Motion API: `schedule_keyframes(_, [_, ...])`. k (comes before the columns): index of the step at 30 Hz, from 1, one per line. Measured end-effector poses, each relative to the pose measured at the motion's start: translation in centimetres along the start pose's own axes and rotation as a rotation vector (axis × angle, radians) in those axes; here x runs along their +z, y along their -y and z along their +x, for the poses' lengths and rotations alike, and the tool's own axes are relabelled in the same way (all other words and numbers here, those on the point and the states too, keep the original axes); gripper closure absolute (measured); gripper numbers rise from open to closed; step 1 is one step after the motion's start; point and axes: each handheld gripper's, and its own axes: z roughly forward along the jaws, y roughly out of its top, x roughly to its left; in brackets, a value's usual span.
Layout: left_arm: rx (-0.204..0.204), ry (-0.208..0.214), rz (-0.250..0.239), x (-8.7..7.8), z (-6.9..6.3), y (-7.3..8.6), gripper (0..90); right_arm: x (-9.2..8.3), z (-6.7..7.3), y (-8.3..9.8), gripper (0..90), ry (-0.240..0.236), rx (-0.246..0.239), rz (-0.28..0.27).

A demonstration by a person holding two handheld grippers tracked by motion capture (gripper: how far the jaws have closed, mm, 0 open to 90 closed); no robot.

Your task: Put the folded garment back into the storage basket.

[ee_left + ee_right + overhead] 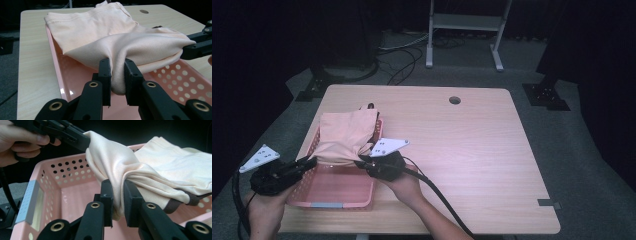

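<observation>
Both grippers pinch the peach cloth (346, 137) — left gripper (310, 161) and right gripper (360, 162) each clamped on a fold — holding it over the pink basket (332, 192) near the desk's (472, 150) front-left corner.

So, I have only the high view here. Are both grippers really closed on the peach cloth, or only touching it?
Observer: Both closed. In the left gripper view, the left gripper pinches a fold of the peach cloth between its pads.
Operator: And the right one?
Observer: The right gripper also clamps a bunched fold of it.
Operator: Is the cloth one colour?
Observer: No, the right gripper view shows a dark brown trim along one edge.
Operator: And the pink basket?
Observer: The pink basket has perforated walls and a grey label on its rim.
</observation>
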Motion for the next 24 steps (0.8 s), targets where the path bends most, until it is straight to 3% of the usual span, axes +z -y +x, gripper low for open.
schedule_keyframes(24, [-0.039,0.017,0.040,-0.6,-0.1,2.2,78.5,0.5,0.9,1.6,78.9,-0.043,0.012,0.027])
